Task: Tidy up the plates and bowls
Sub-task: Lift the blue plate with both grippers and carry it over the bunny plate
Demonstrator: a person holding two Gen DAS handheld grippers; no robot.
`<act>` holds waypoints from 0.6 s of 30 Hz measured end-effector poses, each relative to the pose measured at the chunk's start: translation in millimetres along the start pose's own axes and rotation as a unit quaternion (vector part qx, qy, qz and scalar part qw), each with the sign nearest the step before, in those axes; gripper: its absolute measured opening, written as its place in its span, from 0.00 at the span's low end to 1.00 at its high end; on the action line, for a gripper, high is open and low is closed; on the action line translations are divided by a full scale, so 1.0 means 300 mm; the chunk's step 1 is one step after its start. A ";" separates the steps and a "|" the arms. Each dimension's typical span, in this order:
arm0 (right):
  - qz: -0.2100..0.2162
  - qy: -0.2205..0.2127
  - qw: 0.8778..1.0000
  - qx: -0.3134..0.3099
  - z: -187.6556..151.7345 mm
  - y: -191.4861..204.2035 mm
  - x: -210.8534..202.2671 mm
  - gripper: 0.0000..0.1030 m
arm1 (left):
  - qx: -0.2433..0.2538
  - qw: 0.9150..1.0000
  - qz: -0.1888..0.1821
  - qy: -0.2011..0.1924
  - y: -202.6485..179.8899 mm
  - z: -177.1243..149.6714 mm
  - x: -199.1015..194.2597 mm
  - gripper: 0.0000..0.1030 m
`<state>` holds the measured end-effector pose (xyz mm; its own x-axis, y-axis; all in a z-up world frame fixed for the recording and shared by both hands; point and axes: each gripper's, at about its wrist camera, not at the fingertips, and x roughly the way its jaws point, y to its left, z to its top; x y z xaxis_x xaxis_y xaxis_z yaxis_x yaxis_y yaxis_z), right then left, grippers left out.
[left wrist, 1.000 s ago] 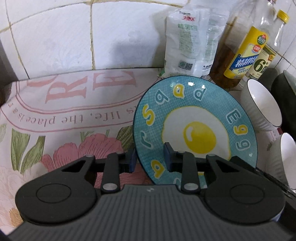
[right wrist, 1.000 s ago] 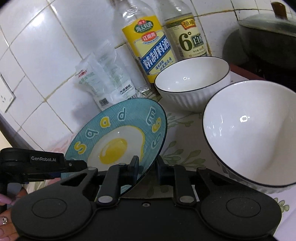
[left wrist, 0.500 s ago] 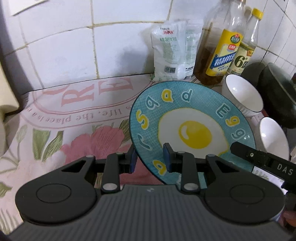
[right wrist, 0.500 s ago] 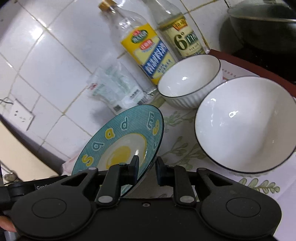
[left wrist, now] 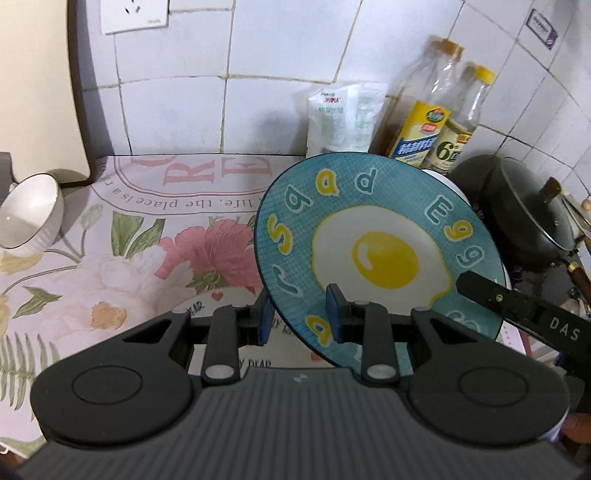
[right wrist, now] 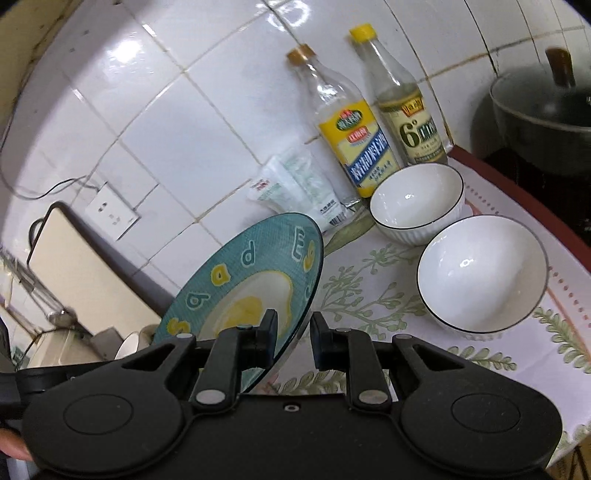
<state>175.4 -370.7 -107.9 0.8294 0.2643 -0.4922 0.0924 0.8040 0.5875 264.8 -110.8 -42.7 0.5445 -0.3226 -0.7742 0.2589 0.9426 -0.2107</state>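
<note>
A teal plate [left wrist: 384,254] printed with a fried egg hangs tilted above the floral cloth, gripped on two sides. My left gripper [left wrist: 300,317] is shut on its near left rim. In the right wrist view my right gripper [right wrist: 293,332] is shut on the opposite rim of the plate [right wrist: 240,280], seen nearly edge-on. That right gripper's black body [left wrist: 517,310] reaches in at the plate's right side. Two white bowls [right wrist: 417,201] [right wrist: 480,273] stand upright on the cloth to the right. A third white bowl [left wrist: 29,214] lies tipped at the far left.
Against the tiled wall stand two bottles [left wrist: 424,122] [left wrist: 458,129] and a white bag [left wrist: 340,118]. A dark lidded pot [left wrist: 524,214] sits at the right. A dark-edged board [right wrist: 74,266] leans at the left below a wall socket [left wrist: 135,14]. The floral cloth [left wrist: 110,266] covers the counter.
Both grippers have risen and drawn back from the wall with the plate between them. The view has widened, so the socket and the left bowl have come into sight.
</note>
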 end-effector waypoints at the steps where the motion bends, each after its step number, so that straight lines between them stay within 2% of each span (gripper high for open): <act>1: 0.000 0.001 1.000 -0.002 -0.002 0.007 -0.017 0.23 | 0.000 1.000 0.001 -0.003 -0.003 -0.008 -0.020 0.27; 11: 0.020 0.014 0.999 -0.027 -0.046 0.066 -0.146 0.23 | -0.009 1.000 0.007 -0.013 -0.006 -0.109 -0.185 0.27; 14: 0.021 0.021 0.999 -0.038 -0.068 0.081 -0.171 0.23 | -0.017 1.000 0.000 -0.007 0.010 -0.149 -0.210 0.27; 18: 0.020 0.040 0.998 -0.054 -0.104 0.089 -0.179 0.23 | -0.019 1.000 0.009 -0.009 0.011 -0.209 -0.234 0.27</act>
<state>116.2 -346.9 -85.8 0.7844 0.3352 -0.5219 -0.0026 0.8432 0.5376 177.4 -79.7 -26.5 0.5639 -0.3062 -0.7670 0.2188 0.9509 -0.2188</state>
